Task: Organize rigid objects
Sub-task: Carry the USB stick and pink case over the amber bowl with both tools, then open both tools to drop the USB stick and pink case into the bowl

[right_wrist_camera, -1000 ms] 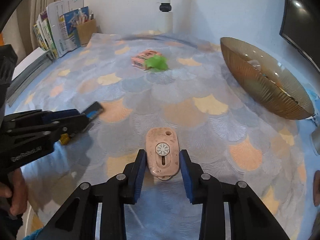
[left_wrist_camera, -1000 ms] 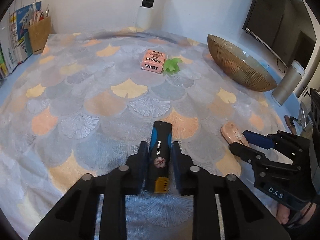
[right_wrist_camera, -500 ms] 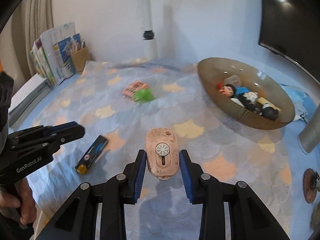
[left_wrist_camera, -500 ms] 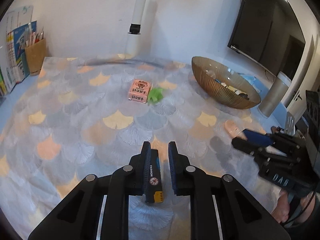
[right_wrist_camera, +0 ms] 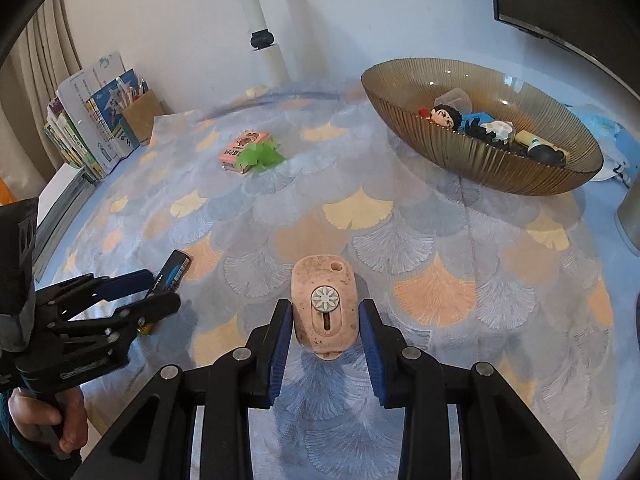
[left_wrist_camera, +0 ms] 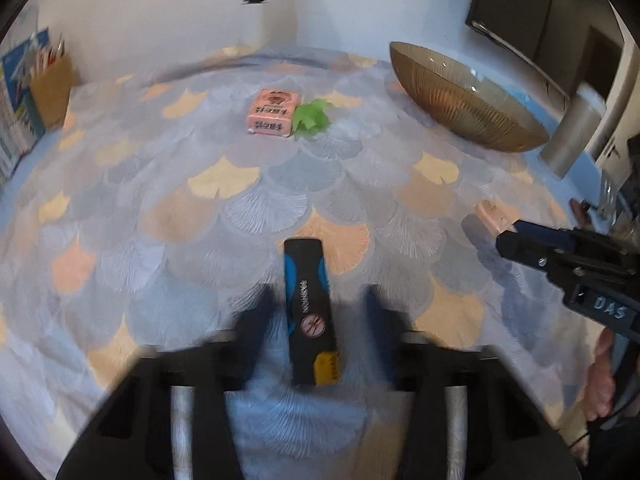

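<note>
A black and blue stick with a yellow end lies on the patterned cloth between the spread fingers of my left gripper, which is open and blurred; neither finger touches it. It also shows in the right wrist view. My right gripper is shut on a pink oval case with a white flower dial, held above the cloth. It shows in the left wrist view too, with the pink case at its tips. A ribbed amber bowl at the far right holds several small items.
A pink box and a green leaf-shaped piece lie at the back middle. Books and a brown pen holder stand at the back left. A grey cylinder stands right of the bowl. A white pole rises behind the table.
My left gripper has come down over the stick again and opened wide; the stick lies on the cloth. My right gripper has carried the pink case up and toward the bowl.
</note>
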{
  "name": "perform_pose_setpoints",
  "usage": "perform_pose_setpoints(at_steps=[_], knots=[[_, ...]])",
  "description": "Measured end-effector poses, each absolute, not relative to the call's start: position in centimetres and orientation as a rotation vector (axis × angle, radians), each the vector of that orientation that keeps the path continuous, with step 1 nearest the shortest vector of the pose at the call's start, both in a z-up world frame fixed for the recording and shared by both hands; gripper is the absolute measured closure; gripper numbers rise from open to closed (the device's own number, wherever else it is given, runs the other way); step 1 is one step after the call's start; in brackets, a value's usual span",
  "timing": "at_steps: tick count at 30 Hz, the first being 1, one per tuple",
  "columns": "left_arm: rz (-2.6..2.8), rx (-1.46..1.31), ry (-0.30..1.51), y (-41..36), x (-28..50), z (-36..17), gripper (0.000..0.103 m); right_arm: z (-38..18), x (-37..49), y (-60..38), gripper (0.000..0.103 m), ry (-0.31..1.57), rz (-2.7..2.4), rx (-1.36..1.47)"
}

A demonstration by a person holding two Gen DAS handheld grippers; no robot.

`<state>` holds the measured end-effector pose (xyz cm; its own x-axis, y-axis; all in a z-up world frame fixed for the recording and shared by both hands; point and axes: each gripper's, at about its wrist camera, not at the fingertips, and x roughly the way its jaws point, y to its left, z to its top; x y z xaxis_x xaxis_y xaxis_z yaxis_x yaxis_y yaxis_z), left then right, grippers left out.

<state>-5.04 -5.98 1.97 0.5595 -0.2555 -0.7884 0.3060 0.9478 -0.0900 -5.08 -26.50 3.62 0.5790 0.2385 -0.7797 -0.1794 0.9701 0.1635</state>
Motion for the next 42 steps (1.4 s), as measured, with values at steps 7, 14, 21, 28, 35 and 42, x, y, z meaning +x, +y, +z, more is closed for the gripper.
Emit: perform_pose_setpoints(at_steps=[7,14,21,28,35,42], knots=[[-0.383,-0.002,0.816,-6.5,-4.8,5.2,0.083,6.8,-5.4,-29.1,0.070,0.823,0.196,0.088],[-0.487,0.005,0.676,-11.0,-0.7,11.9,0.083,13.5,-2.8,-36.6,0.070,0.689,-0.030,0.077],[-0.568,-0.033,0.665,-18.4,7.3,13.7,0.083,13.6,4.3,-43.3,0.070,0.759,-0.221,0.101],[-0.573,-0.037,0.754,-22.1,11.8,10.0,0.083,10.5,7.6,-46.1,0.070,0.853,-0.245,0.137],[-0.581,-0.046,0.768,-23.2,12.4,9.9,0.052,10.0,8.5,-45.9,0.067,0.855,-0.236,0.105],[-0.587,-0.105,0.654,-17.9,7.9,13.9,0.027,12.9,5.2,-44.7,0.053,0.792,-0.191,0.164]])
